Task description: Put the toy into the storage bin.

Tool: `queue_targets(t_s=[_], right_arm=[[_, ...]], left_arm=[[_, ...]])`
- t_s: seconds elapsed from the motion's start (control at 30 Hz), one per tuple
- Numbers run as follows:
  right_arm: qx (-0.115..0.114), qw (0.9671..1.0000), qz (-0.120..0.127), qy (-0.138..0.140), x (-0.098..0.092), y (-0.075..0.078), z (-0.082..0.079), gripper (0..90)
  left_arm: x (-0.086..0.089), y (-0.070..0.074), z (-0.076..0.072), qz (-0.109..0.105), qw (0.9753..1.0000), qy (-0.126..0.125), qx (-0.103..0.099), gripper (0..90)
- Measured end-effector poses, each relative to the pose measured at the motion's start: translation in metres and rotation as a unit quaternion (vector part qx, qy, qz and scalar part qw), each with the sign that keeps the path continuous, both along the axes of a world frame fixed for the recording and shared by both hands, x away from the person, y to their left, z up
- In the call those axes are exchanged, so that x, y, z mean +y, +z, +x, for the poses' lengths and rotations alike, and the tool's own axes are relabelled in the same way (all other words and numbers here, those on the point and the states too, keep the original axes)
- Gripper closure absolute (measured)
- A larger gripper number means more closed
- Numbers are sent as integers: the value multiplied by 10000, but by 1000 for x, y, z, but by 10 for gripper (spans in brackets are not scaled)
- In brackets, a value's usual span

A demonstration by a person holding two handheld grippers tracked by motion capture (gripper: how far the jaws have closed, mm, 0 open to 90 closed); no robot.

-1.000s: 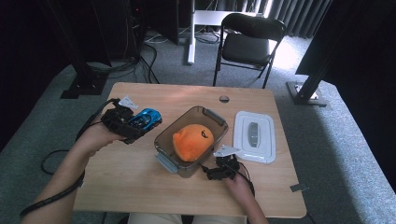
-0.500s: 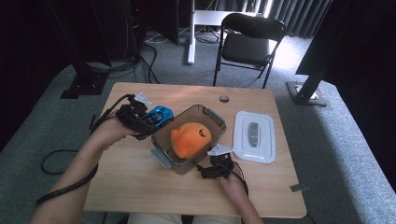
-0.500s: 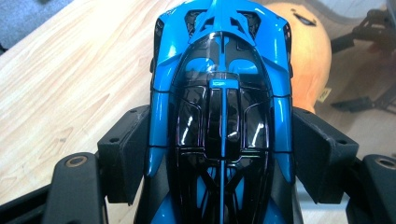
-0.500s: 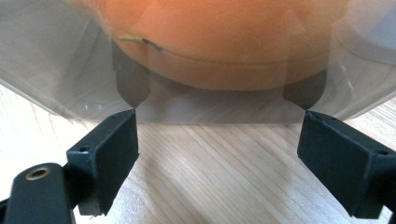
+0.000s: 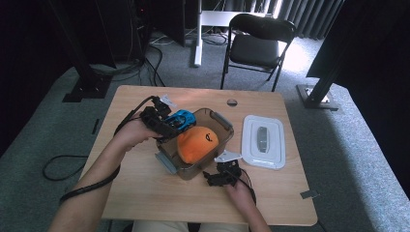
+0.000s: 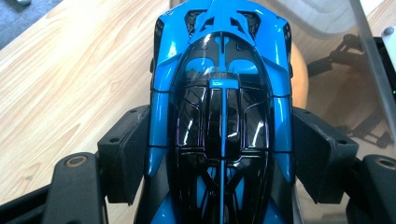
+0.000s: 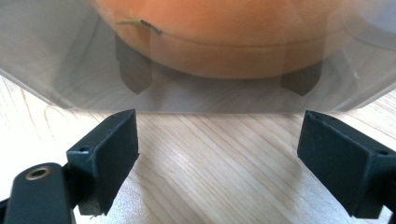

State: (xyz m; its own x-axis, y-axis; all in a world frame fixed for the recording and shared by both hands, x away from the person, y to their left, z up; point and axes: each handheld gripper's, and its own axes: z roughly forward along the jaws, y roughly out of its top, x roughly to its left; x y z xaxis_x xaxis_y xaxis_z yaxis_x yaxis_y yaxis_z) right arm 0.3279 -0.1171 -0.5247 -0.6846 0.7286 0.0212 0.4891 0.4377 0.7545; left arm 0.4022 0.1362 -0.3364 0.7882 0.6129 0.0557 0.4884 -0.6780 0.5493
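Box: a clear brown box (image 5: 220,126) is seen mid-worktop (image 5: 145,193), with an orange toy (image 5: 197,143) inside.
Car: a blue car (image 5: 182,119) is clenched in the left tool (image 5: 167,126), held over the box's far-left rim.
Right tool: the right tool (image 5: 223,175) is rested just beside the box's near wall, jaws spread, nothing held.
Lid: a white lid (image 5: 263,141) is laid right of the box.
Room: bare worktop is left along the near edge.

glossy blue toy car (image 6: 219,112) above the container's (image 5: 217,145) rim.
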Motion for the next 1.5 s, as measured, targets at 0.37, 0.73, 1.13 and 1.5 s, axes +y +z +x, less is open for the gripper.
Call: queue_targets(t_s=[0.37,0.73,1.13,1.5], right_arm=[[-5,9999,130,-14,-5,0,-2,122],[21,9999,152,-10,-8,0,-2,122],[25,9999,157,10,-9,0,-2,123],[25,9999,161,14,-9,0,-2,122]], left_arm=[[-19,-12,9,13,9998,-122,128,284],[-33,-32,18,106,9994,-158,275,284],[-45,-49,22,383,9990,-101,220,283],[-48,-53,17,595,9979,-197,161,279]])
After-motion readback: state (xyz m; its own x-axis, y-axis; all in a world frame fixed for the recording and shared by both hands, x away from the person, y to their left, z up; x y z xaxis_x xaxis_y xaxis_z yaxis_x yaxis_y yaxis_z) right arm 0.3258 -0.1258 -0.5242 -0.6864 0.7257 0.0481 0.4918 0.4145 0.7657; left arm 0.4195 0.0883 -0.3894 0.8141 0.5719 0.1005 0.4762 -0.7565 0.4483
